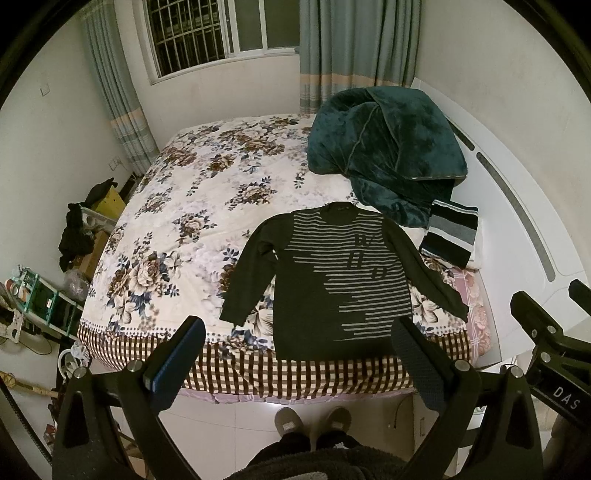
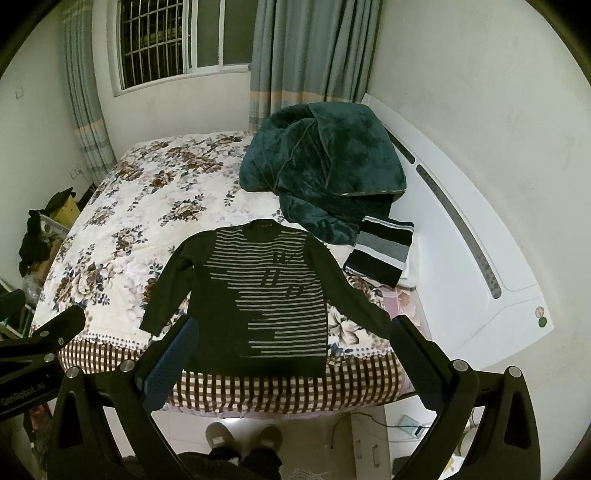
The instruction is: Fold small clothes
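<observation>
Sweater [image 1: 325, 280] [image 2: 258, 295]: dark, long-sleeved, grey stripes across the chest and down one side, some dark letters on the front; laid flat, face up, sleeves spread out, hem at the near edge of the bed. Bed [image 1: 177, 229] [image 2: 122, 229]: covered in a flowered sheet with a brown checked border hanging over the near side. Folded striped garment [image 1: 450, 236] [image 2: 380, 254]: black, grey and white bands, lying just beyond the sweater's sleeve, near the white headboard [image 1: 517, 221] [image 2: 480, 236]. Blanket [image 1: 384, 155] [image 2: 325, 162]: dark green, plush, heaped behind the sweater, its lower edge against the striped garment. Left gripper [image 1: 299, 347]: held above the floor short of the bed, fingers wide apart, nothing between them. Right gripper [image 2: 291, 343]: likewise in front of the bed edge, fingers spread, holding nothing. Slippers [image 1: 314, 421] [image 2: 243, 437]: a grey pair on the tiled floor below. Window [image 1: 214, 29] [image 2: 173, 37]: barred, with blue-green curtains either side.
</observation>
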